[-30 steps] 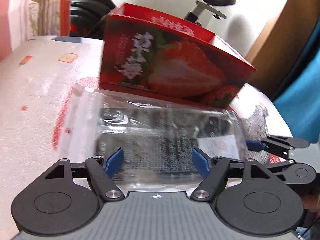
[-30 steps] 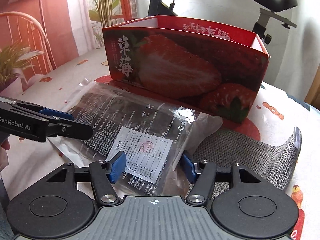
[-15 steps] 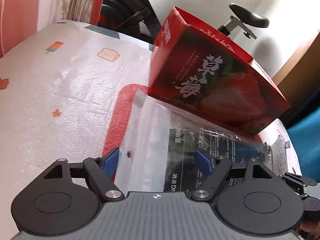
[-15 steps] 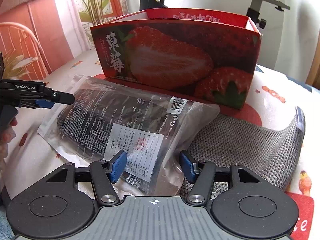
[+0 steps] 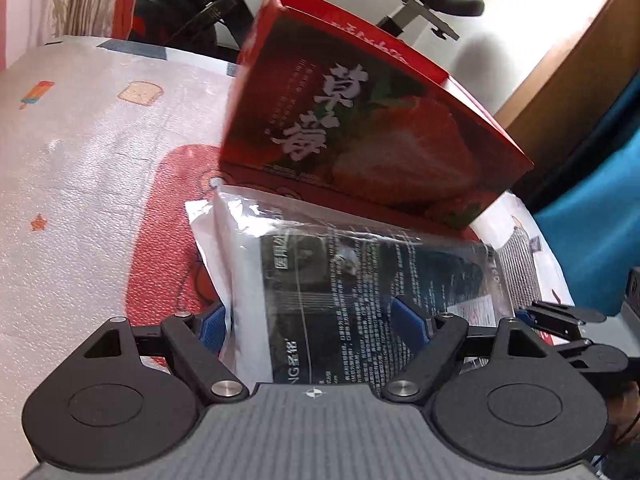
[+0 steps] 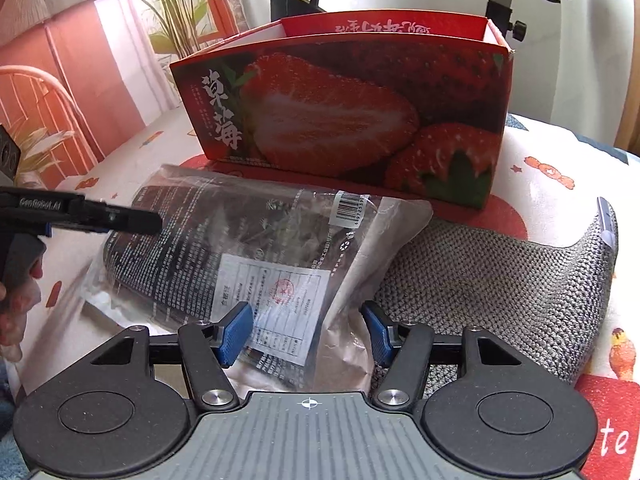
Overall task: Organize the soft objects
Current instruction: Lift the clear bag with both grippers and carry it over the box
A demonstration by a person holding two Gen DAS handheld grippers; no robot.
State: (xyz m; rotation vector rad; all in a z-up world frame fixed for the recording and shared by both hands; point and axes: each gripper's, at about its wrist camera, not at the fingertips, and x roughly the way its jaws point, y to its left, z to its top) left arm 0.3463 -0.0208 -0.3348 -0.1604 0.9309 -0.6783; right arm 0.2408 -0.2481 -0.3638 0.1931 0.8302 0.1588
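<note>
Plastic-wrapped dark fabric, a soft packet [image 6: 256,264] with a white label and a barcode sticker, lies flat on the patterned table cover [image 6: 552,152] right in front of the red strawberry box [image 6: 344,108], its far edge almost at the foot of the box.

Left of the box, in the right wrist view, the left gripper [image 6: 108,216] reaches in from the side over the packet's left end, with part of a hand [image 6: 16,304] behind it. Its own camera shows its jaws spread wide and just having opened further, the blue pads [image 5: 408,318] standing on either side of the packet's end without pressing it [image 5: 316,316].

In front of the box, the right gripper [image 6: 308,334] hovers at the packet's near corner, jaws parted; the corner sits between its blue pads [image 6: 236,332], and no squeeze shows on the plastic.

Right of the packet, a grey knitted cloth [image 6: 500,280] lies spread on the cover, partly tucked under the packet's edge and close to the box's right corner.
</note>
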